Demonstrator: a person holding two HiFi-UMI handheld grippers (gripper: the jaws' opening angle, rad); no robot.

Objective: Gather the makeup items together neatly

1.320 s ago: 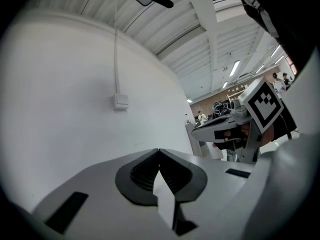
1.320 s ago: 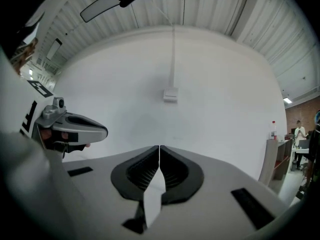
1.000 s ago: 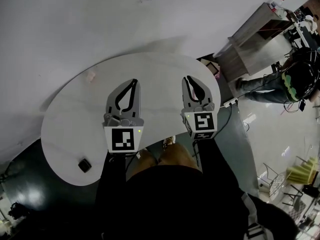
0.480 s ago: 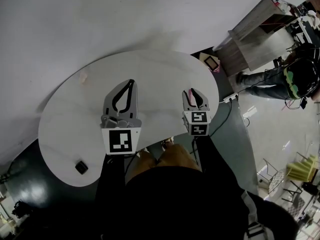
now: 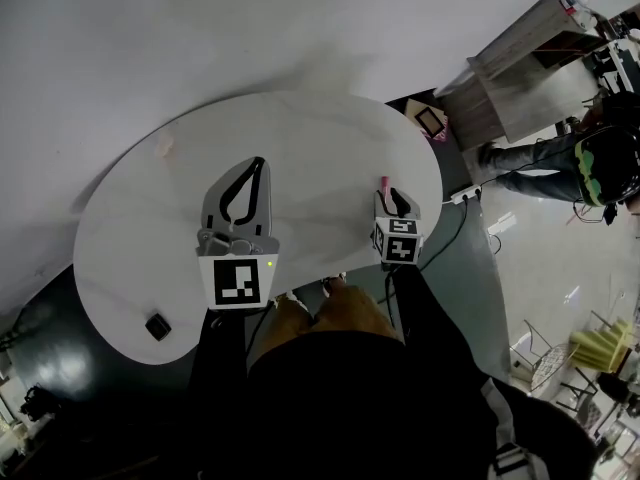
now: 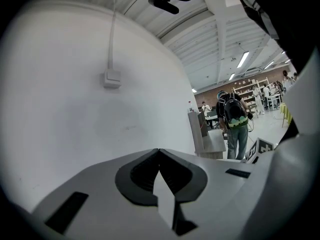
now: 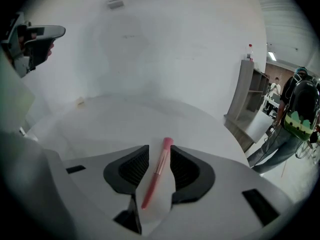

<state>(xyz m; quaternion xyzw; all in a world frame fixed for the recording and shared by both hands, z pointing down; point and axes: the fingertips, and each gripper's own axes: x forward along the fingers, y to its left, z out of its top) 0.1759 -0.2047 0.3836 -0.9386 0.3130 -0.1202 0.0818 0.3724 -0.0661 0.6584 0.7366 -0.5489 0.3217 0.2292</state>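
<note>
Here, right gripper (image 5: 390, 196) at the worktop's (image 5: 300, 133) right edge: jaws apart, having just been opening, a pink makeup brush (image 7: 156, 171) lying between them. Left gripper (image 5: 257, 164): jaws together, empty. Black compact (image 5: 158, 326) by the near-left edge.

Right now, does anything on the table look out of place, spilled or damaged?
Nothing spilled or damaged. The items are just scattered: a small black case sits close to the near-left edge of the table, a small pale item lies by the far-left rim, and the pink makeup stick lies alone on the right side.
</note>
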